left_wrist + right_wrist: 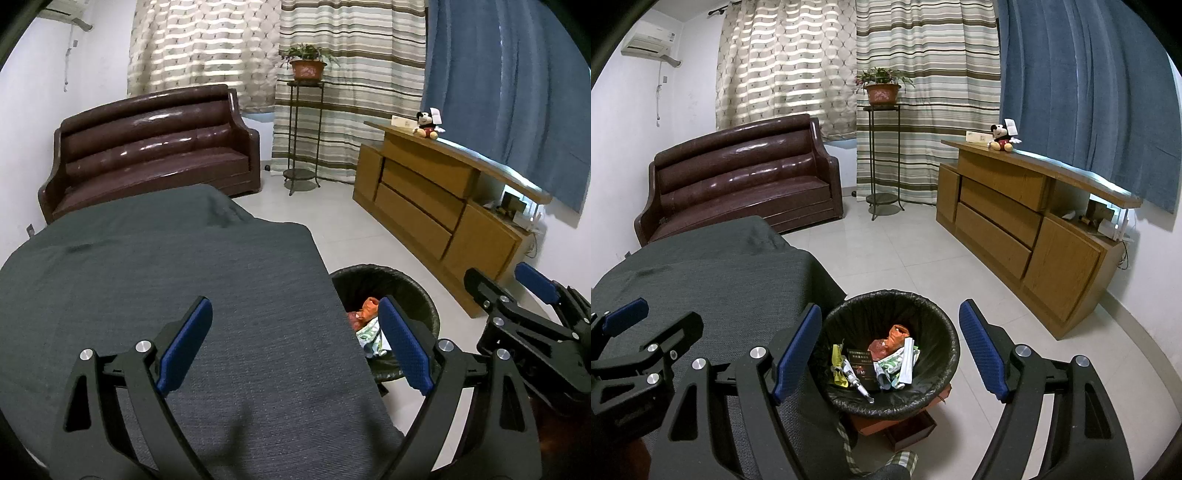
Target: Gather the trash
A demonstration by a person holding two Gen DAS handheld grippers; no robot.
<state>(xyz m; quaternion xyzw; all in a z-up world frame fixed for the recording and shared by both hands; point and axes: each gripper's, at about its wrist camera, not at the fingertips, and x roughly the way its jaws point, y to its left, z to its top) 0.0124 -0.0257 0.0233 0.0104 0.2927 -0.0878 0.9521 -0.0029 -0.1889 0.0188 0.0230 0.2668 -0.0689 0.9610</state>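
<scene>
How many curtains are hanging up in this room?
3. The dotted beige curtain hangs on the left behind the brown sofa, the striped curtain hangs in the middle behind the plant stand, and the blue curtain hangs on the right. More may hang beyond the frame.

You are working in a home living room. A brown leather sofa [738, 173] stands against the wall, patterned and striped curtains [923, 74] cover the window, a potted plant [882, 86] sits on a metal stand, and a wooden sideboard [1015, 221] carries a plush toy [1001, 138]. An air conditioner [652, 42] is wall-mounted; the floor is tiled.
</scene>
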